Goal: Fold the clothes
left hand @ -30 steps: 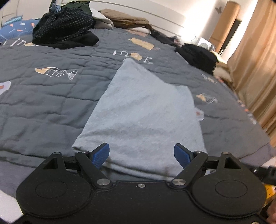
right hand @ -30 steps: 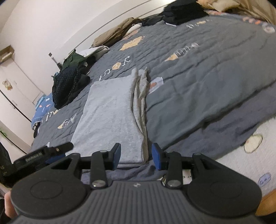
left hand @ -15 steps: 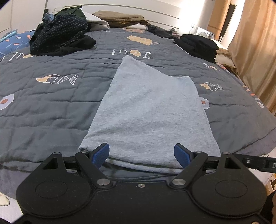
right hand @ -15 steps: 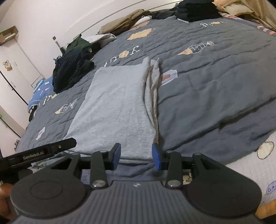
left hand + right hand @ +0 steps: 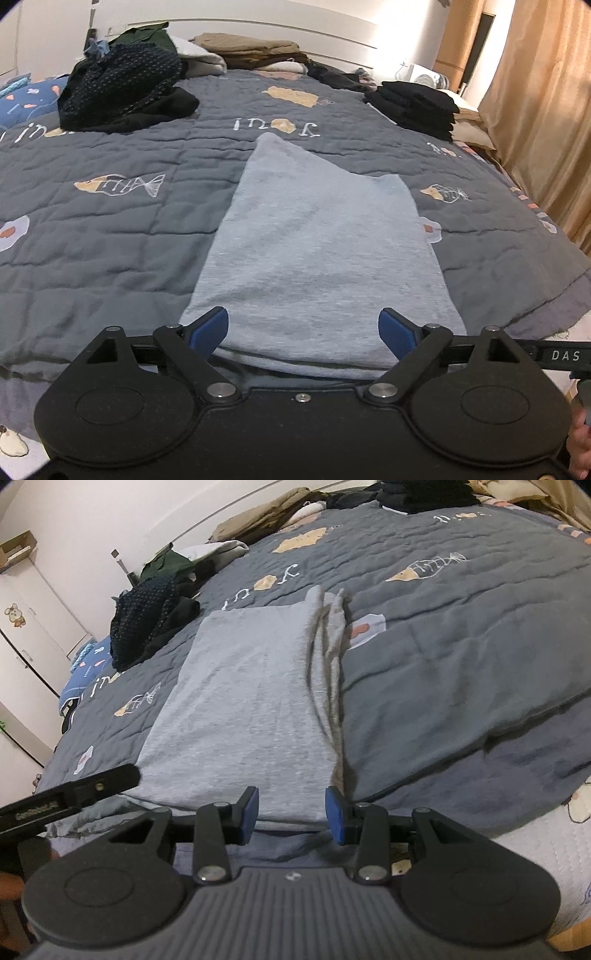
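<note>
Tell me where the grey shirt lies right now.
In both wrist views the grey shirt lies flat on the quilt, near edge before both grippers, below the dark clothes pile.

Bed (image 5: pixel 110 236) covered by a dark grey quilt printed with fish, eggs and lettering. Folded light grey garment (image 5: pixel 317 258) lies flat, reaching the near edge, about mid-width. Heap of dark clothes (image 5: pixel 125 96) near the far left corner. Tan and white clothes (image 5: pixel 255 55) along the far edge. Stack of folded black clothes (image 5: pixel 417 107) near the far right corner.
</note>
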`<action>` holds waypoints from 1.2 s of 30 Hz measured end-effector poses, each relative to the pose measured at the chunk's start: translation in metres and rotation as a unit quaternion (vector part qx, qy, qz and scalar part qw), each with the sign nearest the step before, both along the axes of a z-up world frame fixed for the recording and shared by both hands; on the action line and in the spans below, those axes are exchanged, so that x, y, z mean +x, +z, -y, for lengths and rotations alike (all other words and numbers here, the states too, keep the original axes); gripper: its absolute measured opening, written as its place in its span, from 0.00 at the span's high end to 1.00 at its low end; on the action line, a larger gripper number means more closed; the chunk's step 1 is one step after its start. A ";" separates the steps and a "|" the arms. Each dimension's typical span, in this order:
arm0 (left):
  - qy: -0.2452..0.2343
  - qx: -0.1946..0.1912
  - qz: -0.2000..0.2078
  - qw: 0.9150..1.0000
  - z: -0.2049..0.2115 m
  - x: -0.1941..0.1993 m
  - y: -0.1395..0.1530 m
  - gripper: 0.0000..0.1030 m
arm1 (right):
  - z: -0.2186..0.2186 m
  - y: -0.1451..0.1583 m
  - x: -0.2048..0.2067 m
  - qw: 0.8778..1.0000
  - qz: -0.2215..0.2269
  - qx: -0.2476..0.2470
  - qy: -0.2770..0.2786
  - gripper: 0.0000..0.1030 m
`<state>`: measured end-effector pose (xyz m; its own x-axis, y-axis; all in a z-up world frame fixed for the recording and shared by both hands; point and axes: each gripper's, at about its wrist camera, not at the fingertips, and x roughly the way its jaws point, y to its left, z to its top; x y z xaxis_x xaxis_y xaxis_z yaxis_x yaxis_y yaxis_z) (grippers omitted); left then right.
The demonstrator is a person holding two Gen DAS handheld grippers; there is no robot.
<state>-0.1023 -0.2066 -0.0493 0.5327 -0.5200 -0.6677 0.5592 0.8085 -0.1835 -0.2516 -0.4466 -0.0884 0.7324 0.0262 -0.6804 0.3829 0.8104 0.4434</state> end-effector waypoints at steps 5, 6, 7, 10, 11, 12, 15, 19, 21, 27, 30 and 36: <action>0.007 -0.010 -0.003 1.000 -0.002 0.003 0.003 0.15 | 0.005 -0.002 0.000 1.000 -0.003 0.004 -0.013 0.63; 0.006 -0.011 -0.001 1.000 -0.002 0.003 0.004 0.15 | 0.005 -0.001 0.001 1.000 -0.002 0.002 -0.013 0.63; 0.004 -0.011 0.000 1.000 -0.002 0.003 0.004 0.15 | 0.007 0.000 0.002 1.000 0.001 0.001 -0.012 0.63; 0.003 -0.012 -0.002 1.000 -0.002 0.003 0.003 0.15 | 0.018 -0.001 0.005 1.000 0.005 0.018 -0.005 0.62; 0.003 -0.014 -0.004 1.000 -0.002 0.004 0.003 0.15 | 0.023 -0.002 0.006 1.000 0.002 0.028 -0.008 0.62; 0.003 -0.015 -0.005 1.000 -0.001 0.004 0.003 0.15 | 0.028 -0.004 0.007 0.999 -0.002 0.038 -0.011 0.62; 0.001 -0.020 -0.007 1.000 -0.001 0.005 0.004 0.15 | 0.041 -0.009 0.008 0.998 0.000 0.064 -0.027 0.59; -0.005 -0.022 -0.009 1.000 0.001 0.004 0.005 0.15 | 0.047 -0.017 0.012 0.996 -0.005 0.083 -0.038 0.52; -0.007 -0.025 -0.008 1.000 0.002 0.003 0.006 0.15 | 0.046 -0.021 0.017 0.996 -0.010 0.083 -0.032 0.50; -0.007 -0.034 -0.011 0.999 0.000 0.004 0.008 0.14 | 0.045 -0.030 0.036 0.996 -0.016 0.093 0.008 0.46; -0.007 -0.038 -0.012 0.999 -0.002 0.003 0.010 0.14 | 0.049 -0.036 0.043 0.995 -0.013 0.095 0.019 0.45; -0.004 -0.047 -0.014 0.999 -0.005 0.005 0.013 0.14 | 0.050 -0.035 0.042 0.989 0.014 0.141 0.035 0.37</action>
